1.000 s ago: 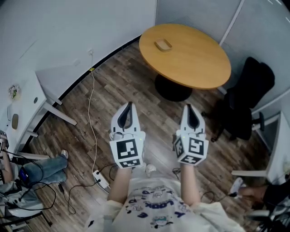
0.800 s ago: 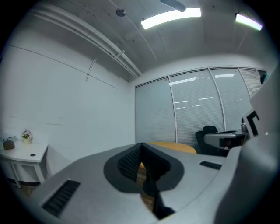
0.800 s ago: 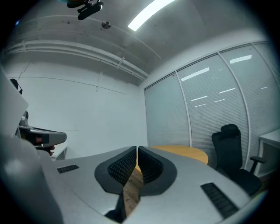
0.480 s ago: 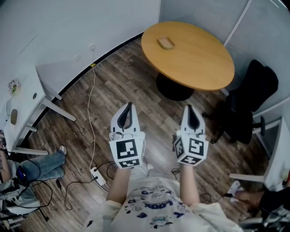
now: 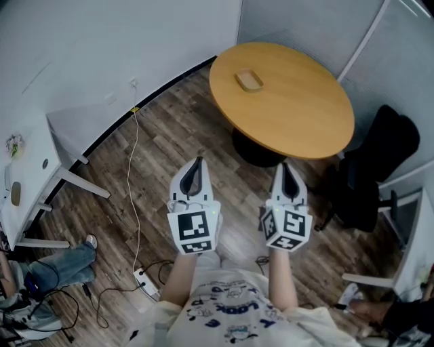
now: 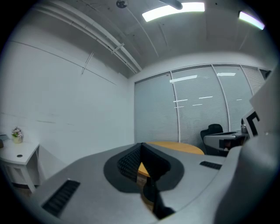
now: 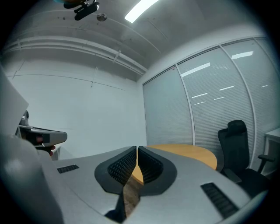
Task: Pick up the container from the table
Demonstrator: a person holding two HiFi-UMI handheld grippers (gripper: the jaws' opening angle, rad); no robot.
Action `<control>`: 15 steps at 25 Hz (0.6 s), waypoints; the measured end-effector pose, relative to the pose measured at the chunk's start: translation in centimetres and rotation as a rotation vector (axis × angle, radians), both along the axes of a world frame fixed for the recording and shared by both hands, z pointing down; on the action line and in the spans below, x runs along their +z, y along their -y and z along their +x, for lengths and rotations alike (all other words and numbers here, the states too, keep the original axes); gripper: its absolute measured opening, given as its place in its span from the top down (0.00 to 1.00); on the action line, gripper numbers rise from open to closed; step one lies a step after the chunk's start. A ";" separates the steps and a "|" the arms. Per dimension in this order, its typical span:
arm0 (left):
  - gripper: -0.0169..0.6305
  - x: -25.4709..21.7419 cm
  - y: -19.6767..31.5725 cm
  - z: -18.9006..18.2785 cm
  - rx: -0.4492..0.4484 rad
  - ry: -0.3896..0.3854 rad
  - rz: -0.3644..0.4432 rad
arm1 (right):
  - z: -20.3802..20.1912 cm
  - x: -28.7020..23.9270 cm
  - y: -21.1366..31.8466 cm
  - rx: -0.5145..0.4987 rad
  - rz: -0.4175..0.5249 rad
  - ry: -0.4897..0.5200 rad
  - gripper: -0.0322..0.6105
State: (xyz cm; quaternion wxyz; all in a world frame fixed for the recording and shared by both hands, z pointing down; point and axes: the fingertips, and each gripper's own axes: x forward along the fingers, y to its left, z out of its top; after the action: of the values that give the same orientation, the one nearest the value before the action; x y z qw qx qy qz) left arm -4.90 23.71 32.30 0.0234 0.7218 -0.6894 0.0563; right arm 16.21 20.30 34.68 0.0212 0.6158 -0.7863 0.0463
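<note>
container point(image 5: 249, 80) on round table point(image 5: 298, 115).

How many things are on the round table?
1. A small tan container lies on the round table, toward its far left side.

Bright, even, cool-white light from overhead. Ceiling strip lights point(image 6: 174, 11) above and ahead of the left gripper point(image 6: 141, 146) clip to white, as does a light strip point(image 7: 141, 8) above the right gripper point(image 7: 136, 149). They reflect as streaks on the glass partition point(image 6: 197, 109) ahead. There is a soft shadow under the round table point(image 5: 281, 98) and no hard shadows. Both gripper views have heavy fisheye and black corners, and the jaw bodies near the lens are soft. In the head view the walls bow at the edges.
</note>
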 end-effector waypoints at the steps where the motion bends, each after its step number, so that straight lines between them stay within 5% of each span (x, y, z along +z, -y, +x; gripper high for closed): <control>1: 0.97 -0.1 1.4 -0.2 0.007 0.002 0.003 | -0.3 0.0 1.4 0.004 0.003 0.001 0.93; 15: 0.97 -1.2 19.1 -3.4 0.098 0.001 0.015 | -4.7 -1.2 18.0 0.063 0.008 -0.007 0.93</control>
State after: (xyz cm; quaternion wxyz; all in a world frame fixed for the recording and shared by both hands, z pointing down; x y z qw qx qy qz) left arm -8.25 4.62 31.14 0.0147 0.7548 -0.6537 0.0525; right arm 11.46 2.33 33.49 0.0200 0.6403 -0.7667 0.0416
